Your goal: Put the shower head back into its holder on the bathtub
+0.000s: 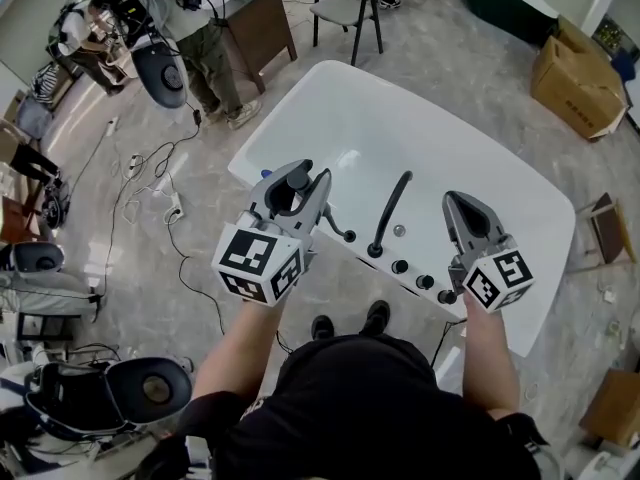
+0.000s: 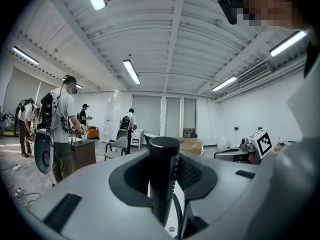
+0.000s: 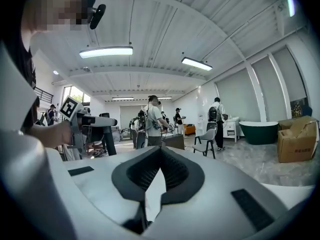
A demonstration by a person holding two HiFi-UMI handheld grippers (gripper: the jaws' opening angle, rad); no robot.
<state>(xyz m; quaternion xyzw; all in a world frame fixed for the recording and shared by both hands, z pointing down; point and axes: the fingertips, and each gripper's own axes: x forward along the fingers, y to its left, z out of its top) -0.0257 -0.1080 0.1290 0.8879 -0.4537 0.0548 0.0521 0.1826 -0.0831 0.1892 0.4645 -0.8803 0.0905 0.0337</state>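
Observation:
My left gripper (image 1: 297, 186) is shut on the black shower head (image 1: 298, 179), a dark cylinder that stands upright between its pads (image 2: 186, 173) above the near rim of the white bathtub (image 1: 480, 158). A thin black hose (image 2: 177, 211) hangs from the shower head (image 2: 163, 176). A black curved spout (image 1: 390, 211) and black knobs (image 1: 400, 266) stand along that rim, and a small black fitting (image 1: 349, 236) sits just right of the left gripper. My right gripper (image 1: 466, 208) hovers above the knobs, shut and empty (image 3: 159, 151). Both grippers point nearly level.
A cardboard box (image 1: 578, 76) lies beyond the tub at the far right. A grey chair (image 1: 347, 8) and a brown desk (image 1: 262, 26) stand behind it, with people (image 1: 205, 38) nearby. Cables (image 1: 150, 183) trail on the floor to the left.

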